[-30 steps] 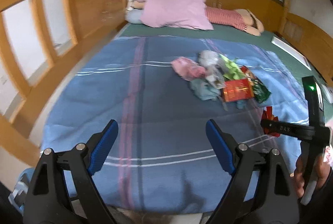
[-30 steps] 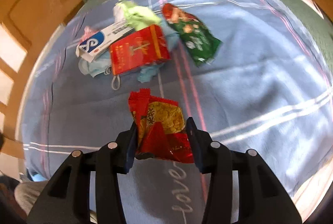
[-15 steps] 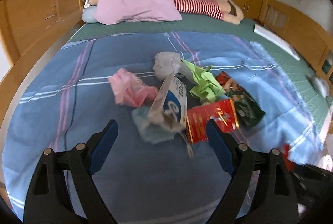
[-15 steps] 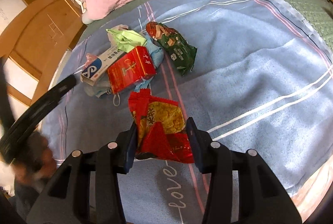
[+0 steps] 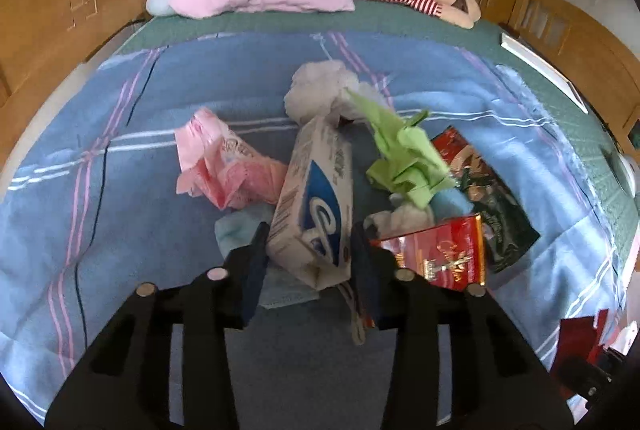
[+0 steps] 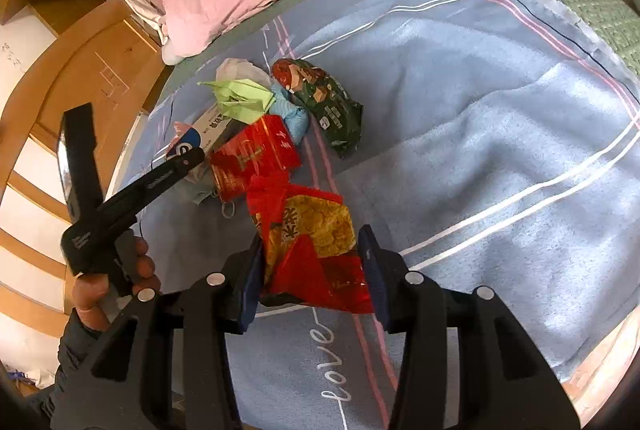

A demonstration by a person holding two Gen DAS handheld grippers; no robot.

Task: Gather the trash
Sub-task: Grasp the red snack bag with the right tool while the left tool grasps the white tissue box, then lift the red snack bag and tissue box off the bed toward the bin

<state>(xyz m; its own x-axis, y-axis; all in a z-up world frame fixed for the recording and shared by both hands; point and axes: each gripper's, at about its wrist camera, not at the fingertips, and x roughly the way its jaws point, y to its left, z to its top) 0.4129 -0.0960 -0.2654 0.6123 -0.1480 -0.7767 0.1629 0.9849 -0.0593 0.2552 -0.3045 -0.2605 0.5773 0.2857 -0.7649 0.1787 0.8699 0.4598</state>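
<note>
The left gripper point(image 5: 310, 256) pinches the near end of a white cardboard box with a blue logo point(image 5: 314, 206), which tilts up from the trash pile on the blue plaid blanket point(image 5: 120, 230). Around the box lie a crumpled pink wrapper point(image 5: 220, 166), a folded green paper point(image 5: 404, 154), a flat red packet with gold print point(image 5: 440, 256) and a dark green snack bag point(image 5: 492, 206) (partly under the red packet). The right gripper point(image 6: 312, 270) is clamped on a crinkled red-and-yellow foil wrapper point(image 6: 312, 234), held above the blanket.
</note>
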